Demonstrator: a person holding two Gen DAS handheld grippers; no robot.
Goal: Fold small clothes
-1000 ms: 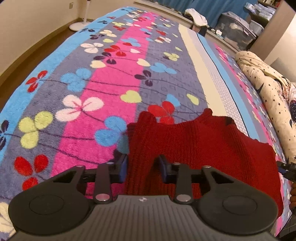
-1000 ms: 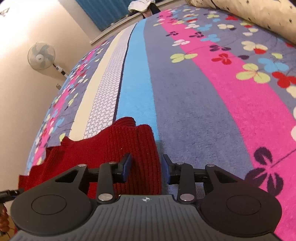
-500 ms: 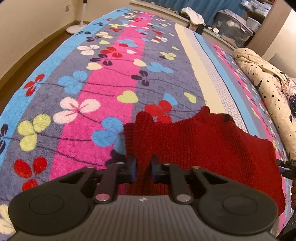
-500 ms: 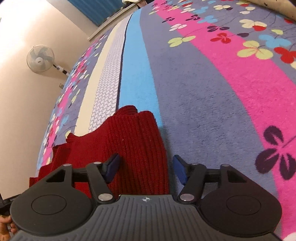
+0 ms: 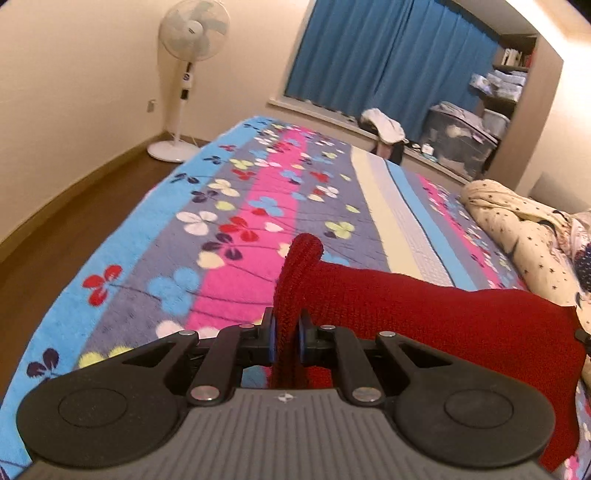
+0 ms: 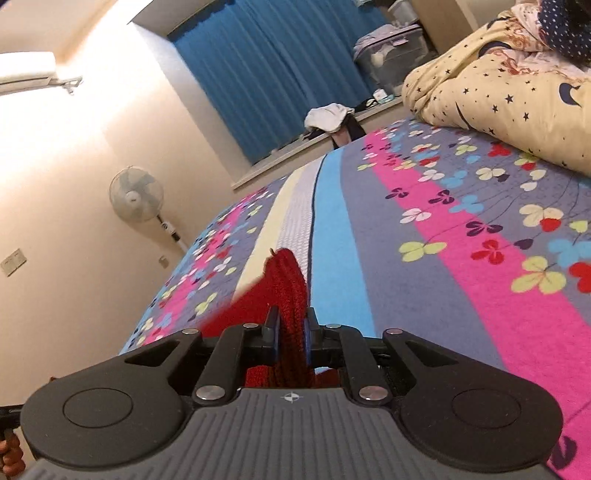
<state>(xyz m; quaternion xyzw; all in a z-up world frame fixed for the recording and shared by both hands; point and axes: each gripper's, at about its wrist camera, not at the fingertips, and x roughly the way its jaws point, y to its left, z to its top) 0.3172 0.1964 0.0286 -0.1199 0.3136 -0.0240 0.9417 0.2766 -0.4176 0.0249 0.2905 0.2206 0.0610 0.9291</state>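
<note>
Above the near end of the flowered bed (image 5: 236, 206), red knitted garment (image 5: 424, 310) lifted, left gripper (image 5: 284, 334) and right gripper (image 6: 290, 334) each clenched on a corner, right jaws just closing, standing fan (image 5: 192, 33) far left.

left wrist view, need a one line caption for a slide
Left gripper shut on one corner of a red knit garment, holding it above a floral blanket, with a standing fan beyond.

It was a home bedroom: a bed under a striped fleece blanket with clover flowers (image 5: 240, 236), a cream star-printed quilt (image 6: 498, 92), blue window curtains (image 5: 388, 55), a white pedestal fan (image 5: 192, 37) and a wall air conditioner (image 6: 26, 72).
</note>
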